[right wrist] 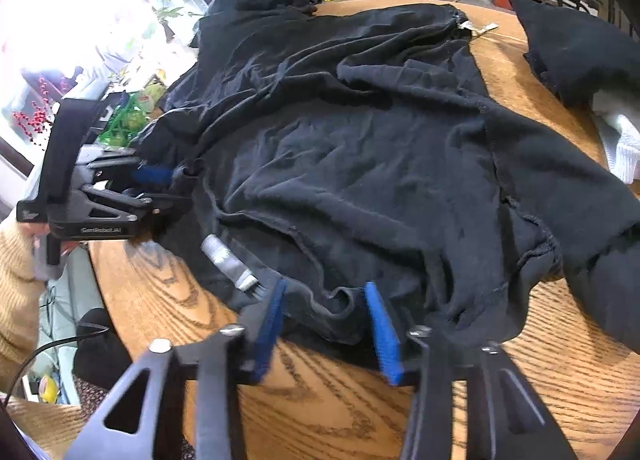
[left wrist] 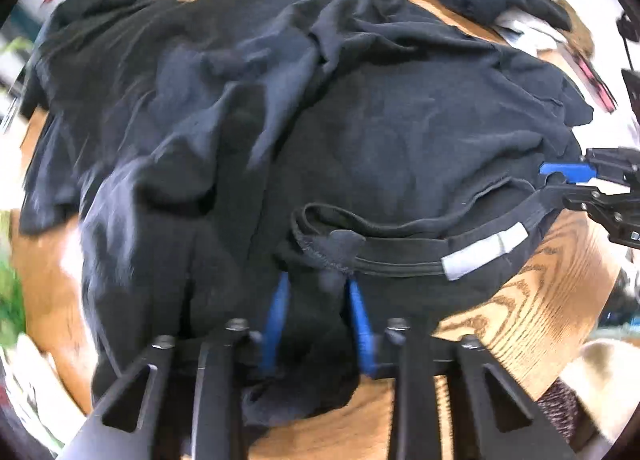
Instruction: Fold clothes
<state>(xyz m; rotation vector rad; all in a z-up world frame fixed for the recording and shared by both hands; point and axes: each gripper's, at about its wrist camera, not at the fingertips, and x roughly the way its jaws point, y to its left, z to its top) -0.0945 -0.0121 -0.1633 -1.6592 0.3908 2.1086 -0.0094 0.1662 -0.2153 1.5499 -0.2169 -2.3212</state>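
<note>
A black shirt (left wrist: 360, 132) lies crumpled across a round wooden table (left wrist: 540, 312), neckline toward me, with a grey neck label (left wrist: 484, 252) on the collar band. My left gripper (left wrist: 318, 284) is shut on a bunch of fabric at the collar's left end. From the right wrist view, the same gripper (right wrist: 172, 180) pinches the shirt (right wrist: 360, 164) at its left shoulder. My right gripper (right wrist: 326, 292) is open, its blue pads (right wrist: 380, 332) standing on either side of the collar edge, just right of the label (right wrist: 228, 262). In the left wrist view it sits at the collar's right end (left wrist: 560, 180).
A second black garment (right wrist: 580, 52) and a white cloth (right wrist: 624, 148) lie at the table's far right. A tan sleeve (right wrist: 16, 268) holds the left gripper's handle. Bare wood (right wrist: 340, 412) shows in front of the shirt. Boxes, bags and plants stand beyond the table.
</note>
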